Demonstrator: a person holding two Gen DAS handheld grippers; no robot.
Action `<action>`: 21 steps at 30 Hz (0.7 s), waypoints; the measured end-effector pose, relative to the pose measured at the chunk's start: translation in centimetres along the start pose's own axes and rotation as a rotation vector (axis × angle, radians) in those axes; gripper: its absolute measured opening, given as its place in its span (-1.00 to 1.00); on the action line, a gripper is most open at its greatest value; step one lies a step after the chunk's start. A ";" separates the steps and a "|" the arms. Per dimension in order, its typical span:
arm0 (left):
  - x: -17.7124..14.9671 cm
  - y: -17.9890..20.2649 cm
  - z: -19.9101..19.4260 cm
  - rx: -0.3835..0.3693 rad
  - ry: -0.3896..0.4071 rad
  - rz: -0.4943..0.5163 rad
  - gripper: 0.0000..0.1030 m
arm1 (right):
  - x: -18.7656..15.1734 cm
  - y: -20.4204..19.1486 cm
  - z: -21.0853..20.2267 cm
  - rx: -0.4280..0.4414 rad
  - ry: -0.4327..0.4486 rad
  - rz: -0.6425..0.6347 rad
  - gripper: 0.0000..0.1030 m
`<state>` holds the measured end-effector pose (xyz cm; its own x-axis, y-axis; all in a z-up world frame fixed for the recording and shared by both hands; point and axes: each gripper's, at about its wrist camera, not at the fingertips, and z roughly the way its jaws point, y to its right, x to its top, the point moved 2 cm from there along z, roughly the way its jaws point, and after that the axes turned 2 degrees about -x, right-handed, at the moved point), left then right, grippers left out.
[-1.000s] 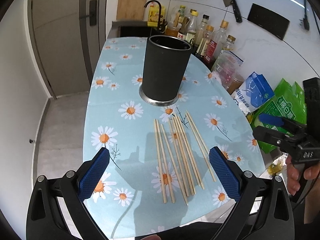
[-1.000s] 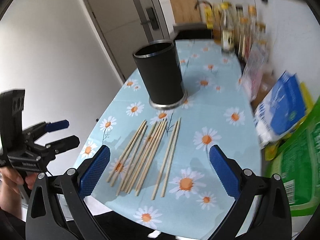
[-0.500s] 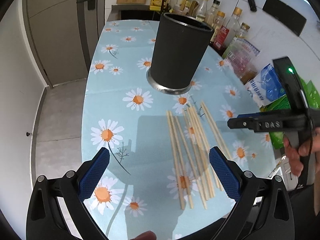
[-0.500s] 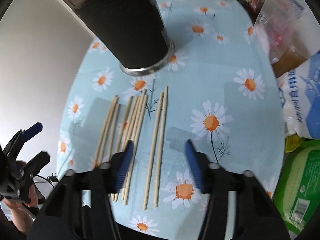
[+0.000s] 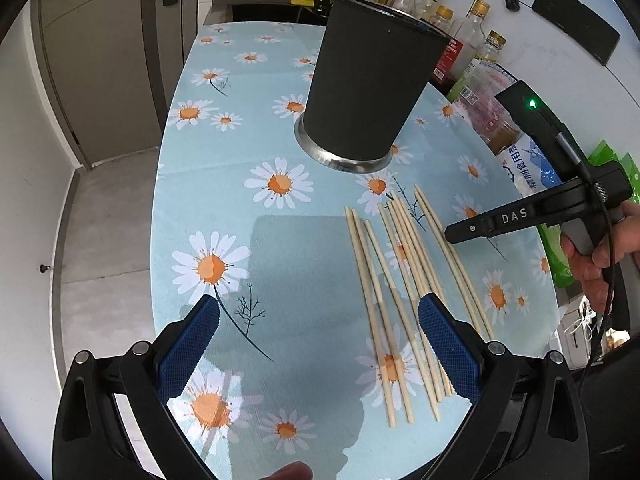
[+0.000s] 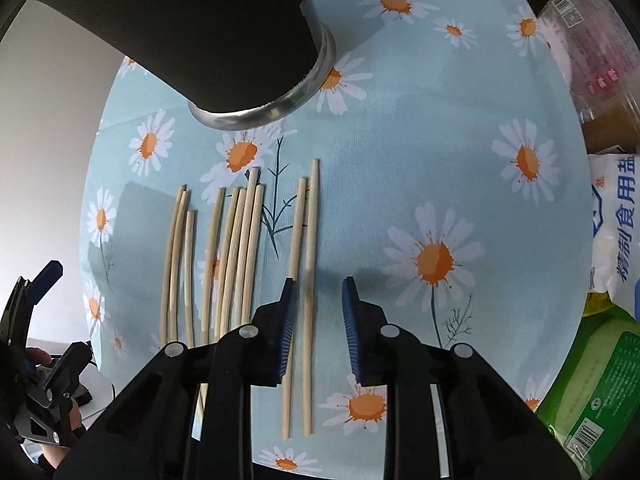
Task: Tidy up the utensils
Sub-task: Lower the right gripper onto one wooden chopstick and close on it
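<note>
I see the black holder [image 5: 368,80], inside hidden; right gripper [image 6: 318,292], marked "DAS", narrowed around 1 chopstick [image 6: 310,240]; left gripper [image 5: 318,320] wide.

"DAS" is printed on the right gripper [image 5: 460,234]; the white bag [image 6: 618,224] seems to read "精制食用盐".

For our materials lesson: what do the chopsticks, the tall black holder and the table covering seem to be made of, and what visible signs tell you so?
Chopsticks: pale, matt sticks, probably bamboo or unfinished wood.
Utensil holder: matt black wall, material unclear, with a shiny metal ring at its base, seemingly steel.
Tablecloth: daisy print with a soft sheen and reflections, likely wipeable plastic or coated cloth.
</note>
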<state>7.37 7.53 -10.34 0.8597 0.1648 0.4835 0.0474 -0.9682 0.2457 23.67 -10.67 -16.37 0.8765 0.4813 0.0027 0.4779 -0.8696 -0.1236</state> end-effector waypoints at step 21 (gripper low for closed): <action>0.8 -1.2 1.6 -0.024 -0.047 -0.017 0.86 | -0.4 -0.4 1.0 -0.023 -0.018 0.010 -0.89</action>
<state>8.86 8.48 -11.58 0.8816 0.1721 0.4395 0.0509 -0.9604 0.2740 23.10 -10.40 -17.31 0.8803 0.4742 -0.0162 0.4704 -0.8767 -0.1005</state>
